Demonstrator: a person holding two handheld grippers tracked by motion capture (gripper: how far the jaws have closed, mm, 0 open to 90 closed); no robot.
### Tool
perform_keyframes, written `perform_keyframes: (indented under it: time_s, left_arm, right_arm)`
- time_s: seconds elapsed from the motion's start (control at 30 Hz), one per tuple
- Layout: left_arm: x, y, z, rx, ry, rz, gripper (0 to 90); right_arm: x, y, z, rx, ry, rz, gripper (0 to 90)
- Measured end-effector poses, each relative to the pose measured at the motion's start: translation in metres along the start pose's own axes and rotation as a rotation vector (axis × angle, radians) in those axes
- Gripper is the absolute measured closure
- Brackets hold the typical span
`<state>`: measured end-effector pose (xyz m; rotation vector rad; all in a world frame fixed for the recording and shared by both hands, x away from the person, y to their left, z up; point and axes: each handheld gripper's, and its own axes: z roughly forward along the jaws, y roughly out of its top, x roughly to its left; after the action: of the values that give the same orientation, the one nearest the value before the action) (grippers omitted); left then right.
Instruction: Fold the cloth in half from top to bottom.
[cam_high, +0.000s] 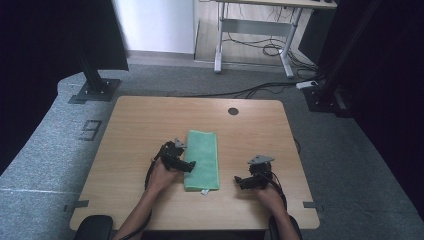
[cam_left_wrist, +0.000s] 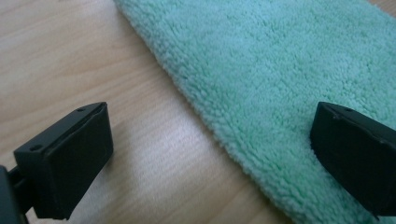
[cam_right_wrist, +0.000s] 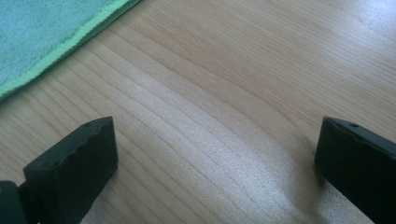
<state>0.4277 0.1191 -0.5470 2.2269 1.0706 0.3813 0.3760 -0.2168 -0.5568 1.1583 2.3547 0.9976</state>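
The green towel (cam_high: 202, 159) lies folded in a long strip near the middle of the desk (cam_high: 140, 120), closer to the front edge. It looks soft, light and floppy, so pinch its long edge. The left gripper (cam_high: 186, 165) is wide open over that edge. The right gripper (cam_high: 239, 181) is wide open over bare wood

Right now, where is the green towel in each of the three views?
High view: the green towel lies folded at the middle of the table, beside the left gripper.
Left gripper view: the towel fills the upper right, its edge running between the open jaws.
Right gripper view: top left corner.
Shared landmark: the towel's long edge against the wood.
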Motion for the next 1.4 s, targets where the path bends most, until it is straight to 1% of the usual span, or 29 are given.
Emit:
perform_keyframes:
  time_s: [0.13, 0.33, 0.47, 0.57, 0.63, 0.7, 0.77, 0.8, 0.83, 0.87, 0.9, 0.93, 0.97, 1.0, 1.03, 1.13, 1.17, 1.2, 1.37, 1.4]
  left_arm:
    - [-0.003, -0.007, -0.007, 0.004, -0.015, 0.008, 1.6]
    - [-0.009, -0.026, -0.023, 0.009, -0.031, 0.029, 1.6]
    - [-0.009, -0.035, -0.032, 0.02, -0.037, 0.04, 1.6]
    - [-0.007, -0.042, -0.039, 0.03, -0.038, 0.048, 1.6]
    - [-0.003, -0.046, -0.044, 0.037, -0.026, 0.057, 1.1]
    - [0.002, -0.049, -0.048, 0.045, -0.021, 0.059, 0.6]
    - [0.006, -0.049, -0.051, 0.039, -0.011, 0.065, 0.0]
    - [0.009, -0.048, -0.053, 0.027, -0.024, 0.049, 0.0]
    - [0.014, -0.047, -0.055, 0.0, -0.042, 0.003, 0.0]
    - [0.018, -0.046, -0.056, -0.015, -0.047, -0.025, 0.0]
    - [0.023, -0.044, -0.057, -0.033, -0.043, -0.057, 0.4]
    - [0.027, -0.043, -0.057, -0.043, -0.035, -0.081, 1.2]
    - [0.031, -0.041, -0.056, -0.05, -0.033, -0.101, 1.2]
    - [0.035, -0.04, -0.054, -0.046, -0.032, -0.119, 1.2]
    - [0.036, -0.04, -0.052, -0.037, -0.025, -0.125, 1.2]
    - [0.035, -0.043, -0.044, 0.012, 0.024, -0.093, 0.6]
    - [0.035, -0.044, -0.043, 0.021, 0.028, -0.088, 0.3]
    - [0.034, -0.045, -0.042, 0.02, 0.039, -0.077, 0.0]
    - [0.037, -0.045, -0.04, 0.013, 0.045, -0.065, 0.0]
    - [0.039, -0.046, -0.04, 0.004, 0.047, -0.067, 0.0]
  right_arm:
    - [0.0, 0.0, 0.0, 0.0, 0.0, 0.0, 0.0]
    - [0.0, 0.0, 0.0, 0.0, 0.0, 0.0, 0.0]
    - [0.0, 0.0, 0.0, 0.0, 0.0, 0.0, 0.0]
    - [0.0, 0.0, 0.0, 0.0, 0.0, -0.001, 0.0]
    - [0.0, 0.0, 0.0, 0.0, 0.0, 0.0, 0.0]
    - [0.0, 0.0, 0.0, 0.0, 0.0, -0.001, 0.0]
    - [0.0, 0.0, 0.0, 0.0, 0.0, 0.0, 0.0]
    - [0.0, 0.0, 0.0, 0.0, 0.0, 0.0, 0.0]
    - [0.0, 0.0, 0.0, 0.0, 0.0, 0.0, 0.0]
    - [0.0, 0.0, 0.0, 0.0, 0.0, 0.0, 0.0]
    - [0.0, 0.0, 0.0, 0.0, 0.0, 0.0, 0.0]
    - [0.0, 0.0, 0.0, -0.001, 0.0, -0.002, 0.0]
    - [0.0, 0.0, 0.0, -0.001, 0.0, -0.002, 0.0]
    - [0.0, 0.0, 0.0, -0.001, -0.001, -0.001, 0.0]
    - [0.0, 0.0, 0.0, 0.0, -0.002, 0.0, 0.0]
    - [0.0, 0.0, 0.0, -0.001, -0.002, 0.0, 0.0]
    - [0.0, 0.0, 0.0, 0.0, -0.002, 0.0, 0.0]
    - [0.0, 0.0, 0.0, -0.001, -0.002, 0.0, 0.0]
    - [0.001, 0.0, 0.0, -0.001, -0.004, 0.002, 0.0]
    - [0.001, 0.0, 0.001, -0.001, -0.006, 0.002, 0.0]
